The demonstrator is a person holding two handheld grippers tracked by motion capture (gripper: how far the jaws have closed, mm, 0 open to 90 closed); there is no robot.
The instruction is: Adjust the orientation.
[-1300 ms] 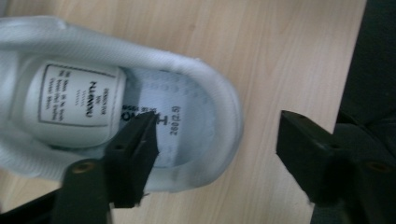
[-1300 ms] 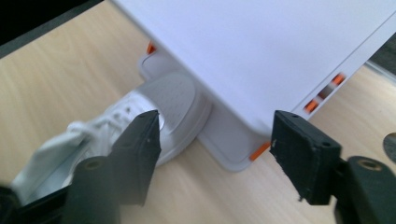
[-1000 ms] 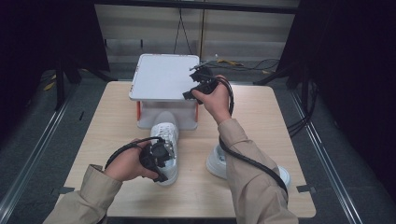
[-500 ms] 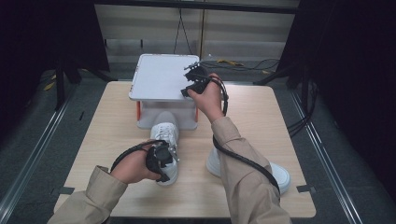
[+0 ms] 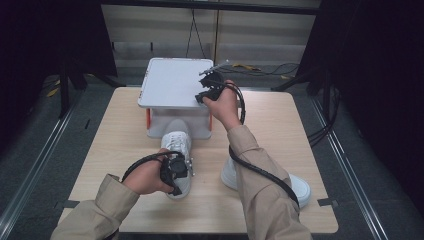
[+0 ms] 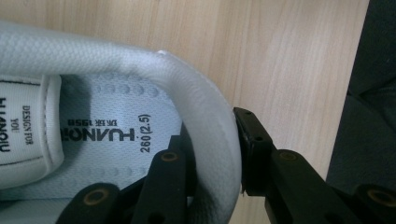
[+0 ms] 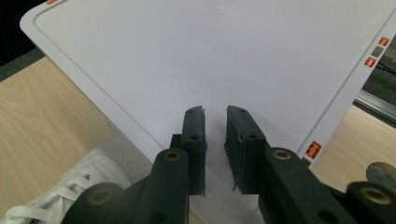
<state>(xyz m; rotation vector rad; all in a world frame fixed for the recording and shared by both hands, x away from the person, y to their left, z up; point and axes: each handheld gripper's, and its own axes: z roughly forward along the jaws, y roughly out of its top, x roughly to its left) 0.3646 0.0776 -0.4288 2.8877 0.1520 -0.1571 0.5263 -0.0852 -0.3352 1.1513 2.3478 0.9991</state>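
1. A pale wooden table is seen from above; the person's two sleeved forearms enter from the 6 o'clock edge.
2. A white shoe lies near the table's middle, its toe pointed toward 12 o'clock and tucked under the lifted lid of a white box.
3. The left gripper is held at the shoe's heel end, at about 7 o'clock from the table's centre.
4. In the left gripper view, the padded heel collar of the shoe is seen between the two black jaws: one jaw is inside the shoe on the printed insole, the other outside against the heel's outer wall.
5. The left jaws have just been closing, and the heel wall is now pinched between the pads.
6. The right gripper is held at the lid, at about 12 o'clock from the shoe.
7. In the right gripper view, the lid lies flat and white behind the jaws, with the shoe's laces at 8 o'clock.
8. The right jaws have just been closing and stand close together with a narrow gap; whether the lid's edge is pinched cannot be told.
9. A second white shoe lies at about 4 o'clock, partly hidden by the right forearm.
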